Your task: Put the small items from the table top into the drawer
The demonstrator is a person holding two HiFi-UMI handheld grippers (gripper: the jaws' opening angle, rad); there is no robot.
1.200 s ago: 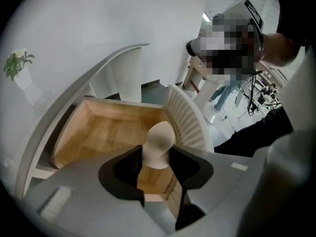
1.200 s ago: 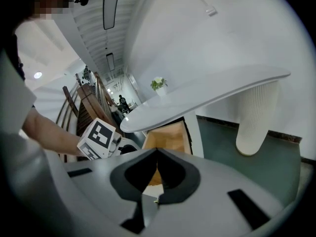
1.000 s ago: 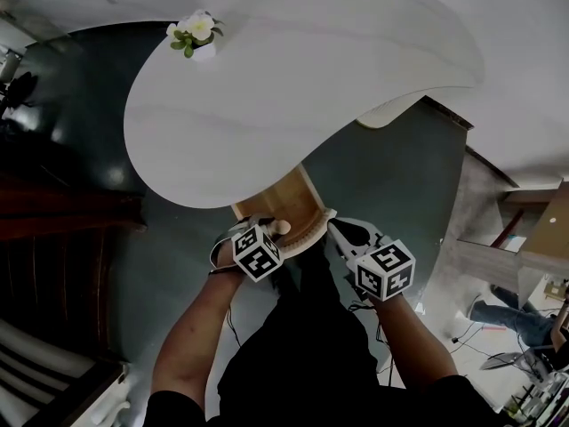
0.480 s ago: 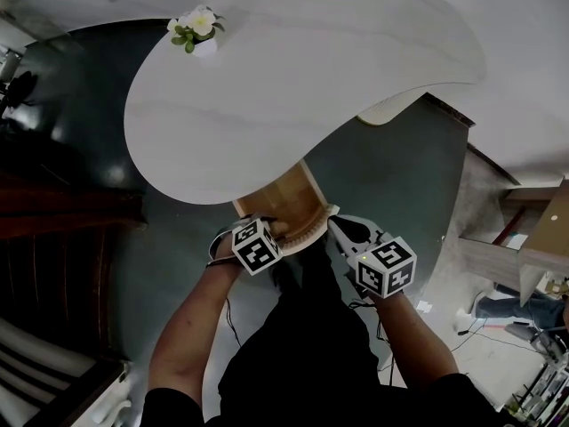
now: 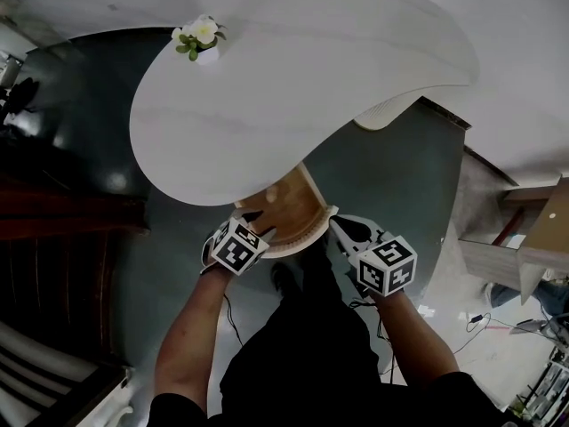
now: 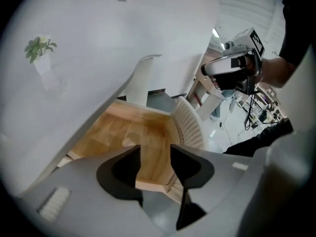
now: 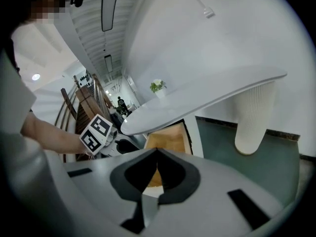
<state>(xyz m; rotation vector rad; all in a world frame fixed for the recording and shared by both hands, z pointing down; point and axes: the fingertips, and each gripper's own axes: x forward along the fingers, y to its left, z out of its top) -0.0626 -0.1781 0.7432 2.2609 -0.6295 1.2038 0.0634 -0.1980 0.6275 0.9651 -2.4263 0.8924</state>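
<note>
The wooden drawer point(image 5: 298, 205) stands pulled out under the white table top point(image 5: 293, 78). A small pale item point(image 6: 129, 142) lies on its bottom point(image 6: 148, 127). My left gripper point(image 5: 256, 229) hovers at the drawer's near left corner. It is open, its jaws have just been opening, and nothing is between them point(image 6: 154, 154). On the other side of the ribbed drawer front point(image 5: 311, 236), my right gripper point(image 5: 336, 226) is shut and empty, its tips meeting point(image 7: 157, 154). A small potted flower point(image 5: 203, 38) stands at the table's far left.
A ribbed white table pedestal point(image 7: 254, 117) rises right of the drawer. Dark wooden furniture point(image 5: 53, 238) lines the left side. Cables and equipment point(image 5: 524, 327) lie on the floor at the right. The person's legs are directly below the drawer.
My left gripper has shifted left and slightly up from the drawer's front edge and rolled. The right gripper has stayed put.
</note>
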